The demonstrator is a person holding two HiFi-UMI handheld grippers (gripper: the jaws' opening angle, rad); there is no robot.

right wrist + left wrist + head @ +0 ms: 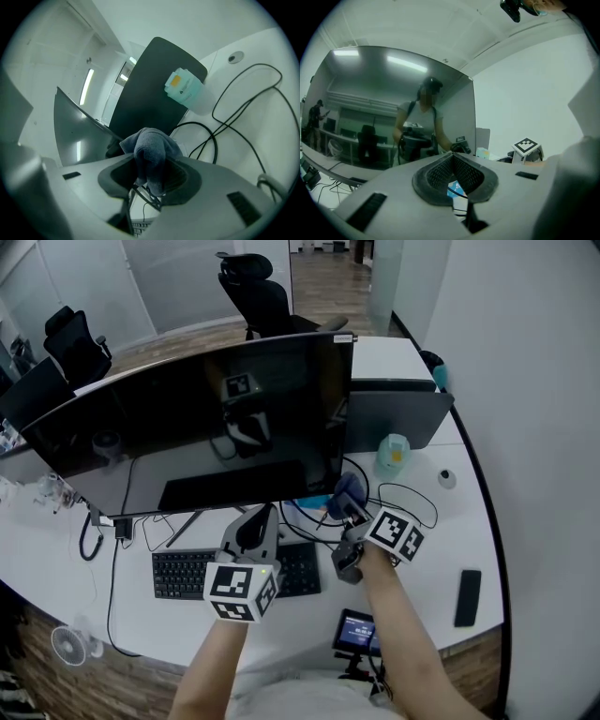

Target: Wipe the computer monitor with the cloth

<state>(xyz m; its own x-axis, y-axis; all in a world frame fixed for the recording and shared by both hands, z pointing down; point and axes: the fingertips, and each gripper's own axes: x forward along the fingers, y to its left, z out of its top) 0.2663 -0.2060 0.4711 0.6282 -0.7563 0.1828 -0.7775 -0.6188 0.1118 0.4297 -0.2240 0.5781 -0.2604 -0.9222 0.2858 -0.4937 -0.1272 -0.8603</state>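
We see a black keyboard on the white counter, a dark phone near its right edge, and a pale green bottle just beside a grey laptop.

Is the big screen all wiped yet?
Not yet. Done: the cloth is picked up, clamped in the right gripper. In hand: it is held by the lower right corner of the monitor, not on the glass. To do, it seems: the wiping. The left gripper is shut and empty.
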